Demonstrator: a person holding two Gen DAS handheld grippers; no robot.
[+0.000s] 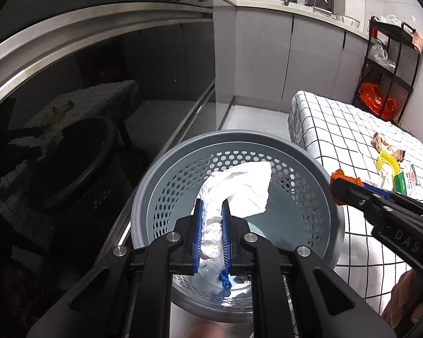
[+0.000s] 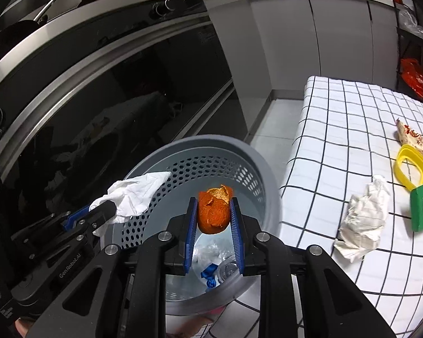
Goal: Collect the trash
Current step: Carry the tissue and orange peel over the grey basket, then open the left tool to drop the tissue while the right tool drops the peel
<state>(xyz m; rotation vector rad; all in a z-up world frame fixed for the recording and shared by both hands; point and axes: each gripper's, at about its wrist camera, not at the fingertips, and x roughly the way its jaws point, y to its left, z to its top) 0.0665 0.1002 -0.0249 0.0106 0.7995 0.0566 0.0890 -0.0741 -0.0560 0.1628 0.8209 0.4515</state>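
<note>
Your left gripper (image 1: pixel 211 211) was clenched on a crumpled white tissue (image 1: pixel 239 188), and your right gripper (image 2: pixel 213 211) grasped an orange peel (image 2: pixel 213 211). Both pieces hung directly over the open mouth of the grey bin (image 2: pixel 265 169), so the drop lay straight down. The tissue trailed lengthwise along the fingers. The bin's bottom was mostly hidden; something blue and clear lay there, unidentifiable.

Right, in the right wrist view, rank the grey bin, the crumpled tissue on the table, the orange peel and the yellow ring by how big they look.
1. Grey bin, clearly largest.
2. Crumpled tissue.
3. Orange peel and yellow ring: they look alike, and the peel sits nearer the camera, so no ranking between them.
</note>
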